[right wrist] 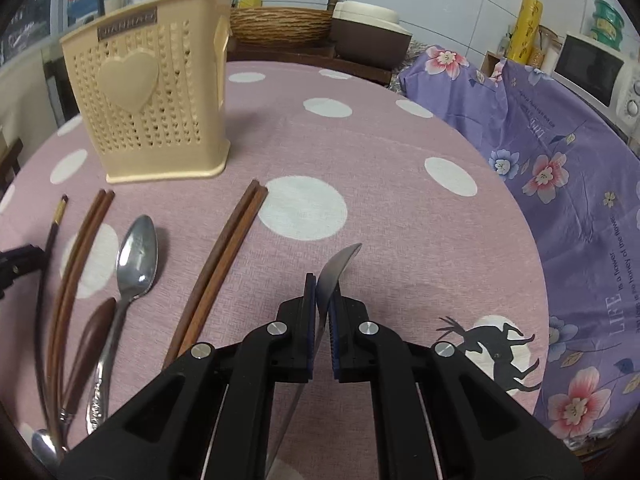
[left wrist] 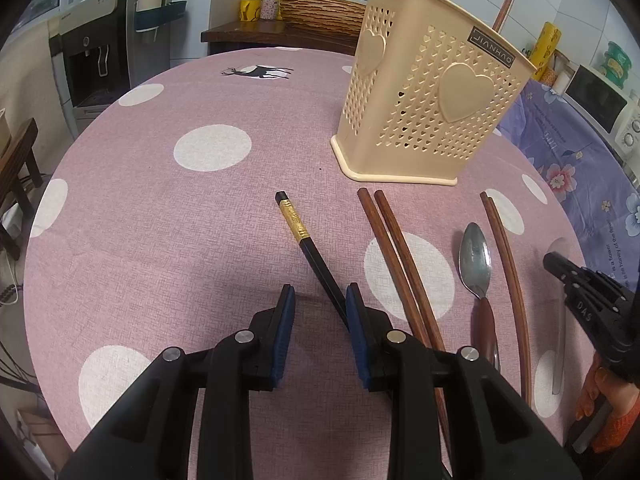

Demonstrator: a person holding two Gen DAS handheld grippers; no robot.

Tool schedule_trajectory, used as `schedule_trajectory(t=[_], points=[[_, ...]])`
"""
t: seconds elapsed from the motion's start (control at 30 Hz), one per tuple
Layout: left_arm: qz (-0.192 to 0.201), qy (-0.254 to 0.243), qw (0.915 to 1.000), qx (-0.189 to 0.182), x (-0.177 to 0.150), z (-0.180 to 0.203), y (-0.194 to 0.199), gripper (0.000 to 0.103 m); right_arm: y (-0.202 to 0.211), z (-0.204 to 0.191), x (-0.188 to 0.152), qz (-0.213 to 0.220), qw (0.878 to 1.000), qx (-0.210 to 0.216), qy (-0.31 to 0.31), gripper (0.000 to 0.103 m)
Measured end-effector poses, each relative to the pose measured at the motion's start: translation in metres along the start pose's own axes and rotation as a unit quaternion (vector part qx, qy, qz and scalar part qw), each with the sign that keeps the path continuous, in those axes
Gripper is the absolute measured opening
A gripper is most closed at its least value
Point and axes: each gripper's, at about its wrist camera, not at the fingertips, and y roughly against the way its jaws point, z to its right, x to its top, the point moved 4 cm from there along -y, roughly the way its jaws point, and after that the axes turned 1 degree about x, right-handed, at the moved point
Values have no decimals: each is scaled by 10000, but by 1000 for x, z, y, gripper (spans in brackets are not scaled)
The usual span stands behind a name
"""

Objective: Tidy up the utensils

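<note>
right gripper (right wrist: 322,296): jaws pinching a metal knife (right wrist: 340,264), blade raised off the desk (right wrist: 360,152) | left gripper (left wrist: 320,300): jaws spread, black chopstick (left wrist: 308,240) between them against one pad | utensil holder (left wrist: 428,92) upright behind brown chopsticks (left wrist: 400,264) and spoon (left wrist: 475,260)

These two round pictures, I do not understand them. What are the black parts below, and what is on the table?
A person holds two black hand grippers, each with a camera looking along its fingers. The left wrist view shows the left gripper, open, over a black chopstick with a gold band. The right wrist view shows the right gripper, shut on a thin metal knife blade. On the pink dotted tablecloth lie brown wooden chopsticks and a steel spoon, near a beige plastic utensil holder with hearts.
</note>
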Motion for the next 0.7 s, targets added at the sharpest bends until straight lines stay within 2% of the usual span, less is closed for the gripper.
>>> schedule_trajectory(t=[0.13, 0.17, 0.2, 0.27, 0.4, 0.57, 0.7], points=[[-1, -8, 10000, 11, 0, 0, 1, 28, -2, -9, -3, -84, 9995, 318, -26, 11], [-2, -9, 10000, 13, 0, 0, 1, 28, -1, -10, -2, -69, 9992, 389, -40, 20], [-4, -11, 10000, 14, 0, 0, 0, 28, 1, -11, -2, -35, 9990, 447, -64, 37], [-4, -18, 10000, 13, 0, -1, 1, 29, 8, -9, -1, 91, 9987, 469, -163, 57], [2, -19, 10000, -1, 0, 0, 1, 30, 16, 0, 0, 126, 9982, 488, -318, 57], [8, -28, 10000, -11, 0, 1, 1, 30, 8, 14, -9, -136, 9973, 369, -616, 57], [9, -28, 10000, -15, 0, 1, 0, 32, -3, 15, -13, -351, 9943, 518, -860, 57]])
